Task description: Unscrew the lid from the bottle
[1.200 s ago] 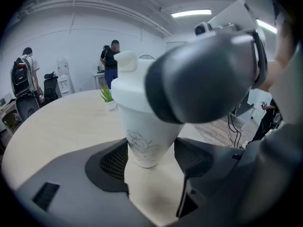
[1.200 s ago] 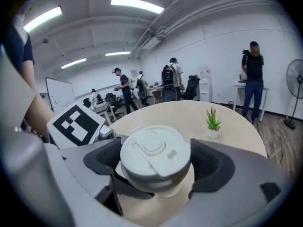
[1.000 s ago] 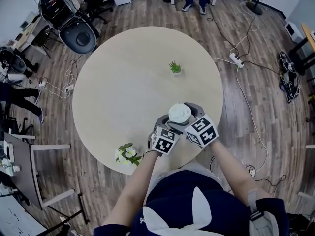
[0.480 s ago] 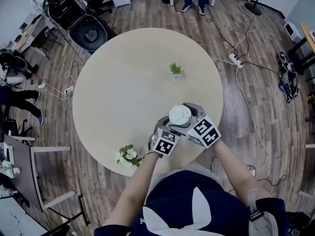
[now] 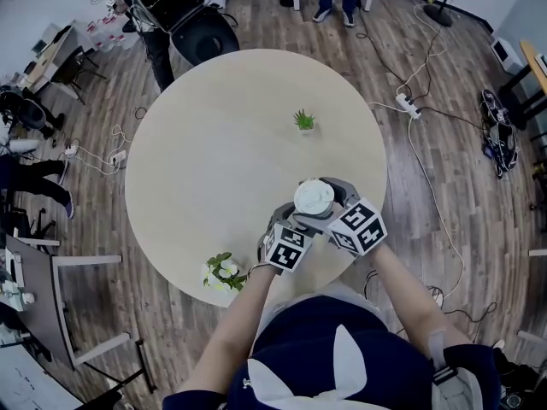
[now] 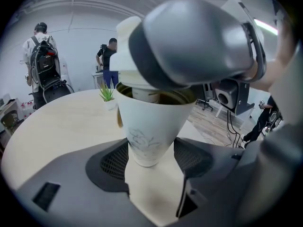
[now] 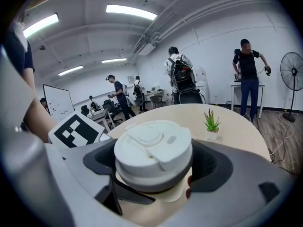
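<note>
A white, cup-shaped bottle [image 6: 150, 126] with a faint flower print stands on the round table [image 5: 214, 143] near its front edge. My left gripper [image 6: 150, 159] is shut on the bottle's lower part, one pad on each side. My right gripper [image 7: 154, 163] is shut on the white lid [image 7: 152, 150] from the sides. In the left gripper view the lid [image 6: 124, 51] sits a little above the bottle's rim, and a dark gap shows under it. From the head view the lid [image 5: 313, 197] hides the bottle, with the left gripper [image 5: 295, 220] and right gripper [image 5: 326, 202] close together around it.
A small green plant in a white pot [image 5: 304, 120] stands farther back on the table. White flowers [image 5: 222, 269] sit at the table's front left edge. A person with a loaded chair [image 5: 184, 11] is at the far left rim. Cables [image 5: 427, 169] lie on the floor to the right.
The right gripper's marker cube has turned slightly with the lid. The left gripper and bottle stay in place. The person with the chair behind the table has moved to the right.
</note>
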The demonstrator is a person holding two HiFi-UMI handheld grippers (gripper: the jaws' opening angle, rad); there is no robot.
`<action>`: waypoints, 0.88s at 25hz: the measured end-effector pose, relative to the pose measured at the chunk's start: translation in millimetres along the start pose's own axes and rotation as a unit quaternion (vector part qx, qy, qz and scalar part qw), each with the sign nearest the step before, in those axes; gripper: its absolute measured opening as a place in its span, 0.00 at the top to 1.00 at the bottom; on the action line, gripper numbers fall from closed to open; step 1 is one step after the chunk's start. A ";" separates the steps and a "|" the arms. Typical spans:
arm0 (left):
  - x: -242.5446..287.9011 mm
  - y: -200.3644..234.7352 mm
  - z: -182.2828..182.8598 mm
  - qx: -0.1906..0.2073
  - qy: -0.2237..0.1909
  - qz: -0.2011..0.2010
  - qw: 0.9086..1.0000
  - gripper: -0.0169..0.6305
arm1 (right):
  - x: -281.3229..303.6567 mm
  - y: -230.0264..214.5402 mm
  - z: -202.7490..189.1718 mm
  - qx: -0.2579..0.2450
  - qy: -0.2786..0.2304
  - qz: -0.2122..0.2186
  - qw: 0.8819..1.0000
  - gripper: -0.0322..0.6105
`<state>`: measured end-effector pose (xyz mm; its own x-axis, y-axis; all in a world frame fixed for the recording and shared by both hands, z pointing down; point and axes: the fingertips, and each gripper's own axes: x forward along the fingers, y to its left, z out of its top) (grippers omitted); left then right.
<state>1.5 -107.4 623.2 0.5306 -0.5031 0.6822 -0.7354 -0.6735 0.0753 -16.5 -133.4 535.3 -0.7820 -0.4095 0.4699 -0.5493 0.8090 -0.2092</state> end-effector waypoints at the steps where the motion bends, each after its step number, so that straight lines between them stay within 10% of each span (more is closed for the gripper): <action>1: 0.3 0.1 -0.1 0.000 0.000 0.000 1.000 0.49 | -0.9 -0.2 1.0 0.003 -0.002 0.000 1.000 0.24; 22: 3.6 -0.4 -1.8 -0.007 0.008 -0.001 1.000 0.50 | -26.7 -9.7 31.4 0.110 -0.065 -0.002 0.992 0.24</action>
<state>2.9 -108.1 626.9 0.5253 -0.4931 0.6935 -0.7406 -0.6663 0.0871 0.4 -143.5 497.9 -0.8032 -0.4744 0.3603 -0.5922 0.7017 -0.3962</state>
